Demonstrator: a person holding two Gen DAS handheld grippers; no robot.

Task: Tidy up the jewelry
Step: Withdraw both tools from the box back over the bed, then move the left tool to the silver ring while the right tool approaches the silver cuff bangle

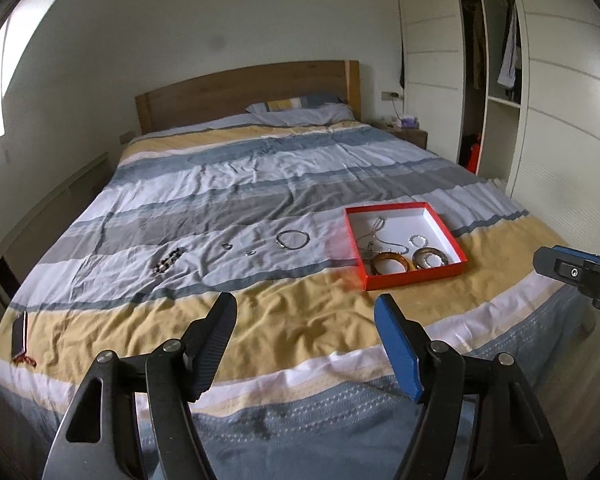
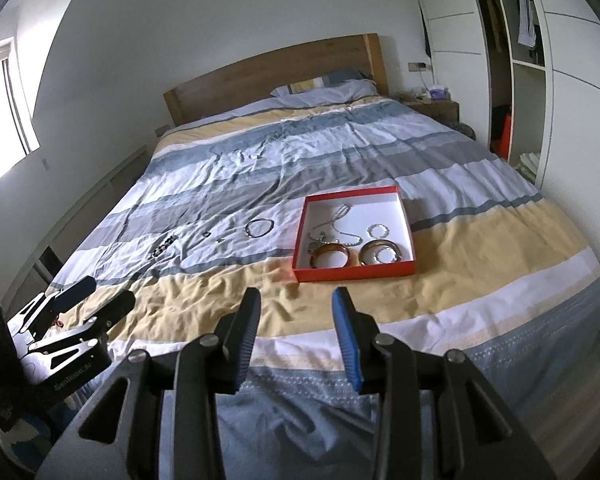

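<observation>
A red box (image 1: 414, 278) (image 2: 354, 274) with a white inside lies on the bed and holds two bangles (image 1: 390, 263), a chain (image 2: 336, 228) and a small bracelet (image 2: 379, 231). Left of it on the cover lie a silver bracelet (image 1: 293, 239) (image 2: 259, 227), two small rings (image 1: 227, 245) (image 1: 251, 253) and a dark beaded bracelet (image 1: 167, 261) (image 2: 163, 247). My left gripper (image 1: 306, 312) (image 2: 96, 296) is open and empty above the bed's near edge. My right gripper (image 2: 296, 300) is open and empty, short of the box.
The striped bed cover (image 1: 260, 184) fills the view, with a wooden headboard (image 1: 244, 88) behind. A dark flat object with a red tassel (image 1: 19, 336) lies at the bed's left corner. An open wardrobe (image 1: 496, 60) stands to the right.
</observation>
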